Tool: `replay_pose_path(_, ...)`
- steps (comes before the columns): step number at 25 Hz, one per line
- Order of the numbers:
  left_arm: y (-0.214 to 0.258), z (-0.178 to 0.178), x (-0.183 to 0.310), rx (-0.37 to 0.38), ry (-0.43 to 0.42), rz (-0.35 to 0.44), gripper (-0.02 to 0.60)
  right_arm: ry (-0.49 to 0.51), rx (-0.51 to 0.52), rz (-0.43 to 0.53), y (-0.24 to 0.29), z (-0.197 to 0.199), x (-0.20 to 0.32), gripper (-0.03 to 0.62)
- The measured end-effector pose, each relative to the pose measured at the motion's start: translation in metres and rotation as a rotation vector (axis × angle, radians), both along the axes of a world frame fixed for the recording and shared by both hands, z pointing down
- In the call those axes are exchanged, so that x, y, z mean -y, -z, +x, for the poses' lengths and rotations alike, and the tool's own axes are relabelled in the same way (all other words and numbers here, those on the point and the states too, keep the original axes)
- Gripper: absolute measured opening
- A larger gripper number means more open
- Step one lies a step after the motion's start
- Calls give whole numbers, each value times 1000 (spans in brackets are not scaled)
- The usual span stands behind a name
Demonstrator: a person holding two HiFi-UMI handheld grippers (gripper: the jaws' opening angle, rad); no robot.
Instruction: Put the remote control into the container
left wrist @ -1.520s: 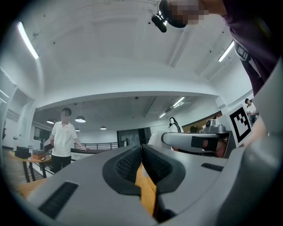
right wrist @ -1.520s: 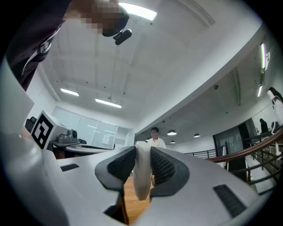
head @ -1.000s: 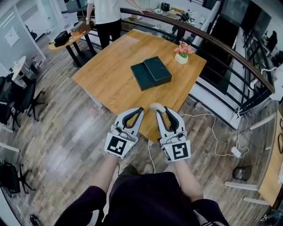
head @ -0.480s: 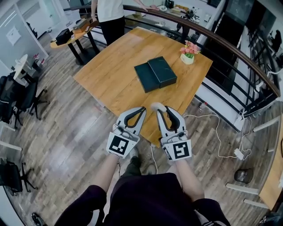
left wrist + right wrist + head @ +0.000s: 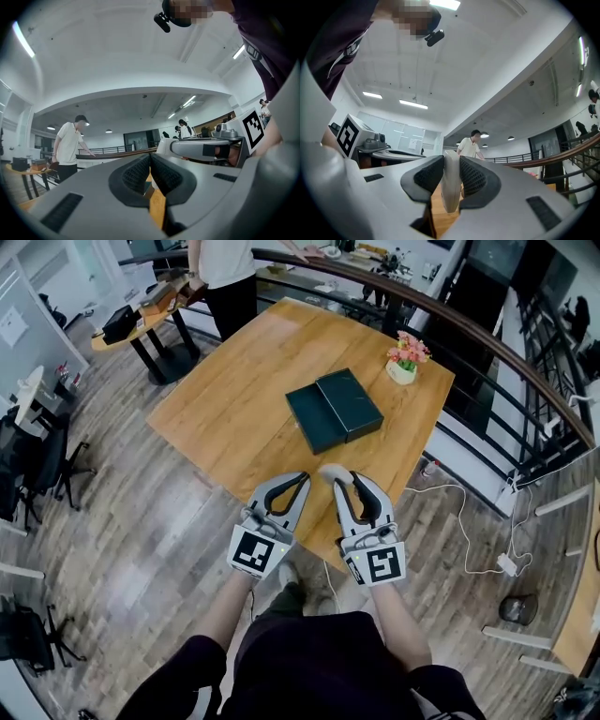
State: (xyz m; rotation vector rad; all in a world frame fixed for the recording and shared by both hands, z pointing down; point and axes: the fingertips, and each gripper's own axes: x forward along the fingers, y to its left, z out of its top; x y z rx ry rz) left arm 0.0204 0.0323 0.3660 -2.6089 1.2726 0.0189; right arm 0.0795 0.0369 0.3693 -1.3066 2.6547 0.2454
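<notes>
holding remote control [image 5: 451, 187] clamped in right gripper [image 5: 345, 480] | left gripper [image 5: 298, 478] idling, jaws together | advising centring over container [image 5: 333, 411] before releasing

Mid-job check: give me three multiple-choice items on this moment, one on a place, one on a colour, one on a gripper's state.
1. Where does the flower pot stand?
A. On the floor
B. On top of the container
C. On the table, right of the container

2. What colour is the container?
A. Dark green
B. Red
C. White

3. What is the right gripper doing?
A. Open, empty
B. Shut on the remote control
C. Shut on a cable

Answers:
1 C, the head view shows it near the table's corner.
2 A, as the head view shows.
3 B, the white remote stands clamped between the pads.
</notes>
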Motion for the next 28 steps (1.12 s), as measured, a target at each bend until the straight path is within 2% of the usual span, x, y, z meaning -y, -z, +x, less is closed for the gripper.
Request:
replay_pose_path(6, -1, -27, 40, -31, -54, -23, 18, -75, -2, -19, -2, -20, 38, 118)
replay_pose_path(13, -3, -42, 65, -48, -101, -34, 18, -130, -20, -30, -3, -32, 61, 118)
replay_pose_path(28, -4, -53, 110, -68, -82, -54, 18, -122, -28, -35, -2, -41, 108, 118)
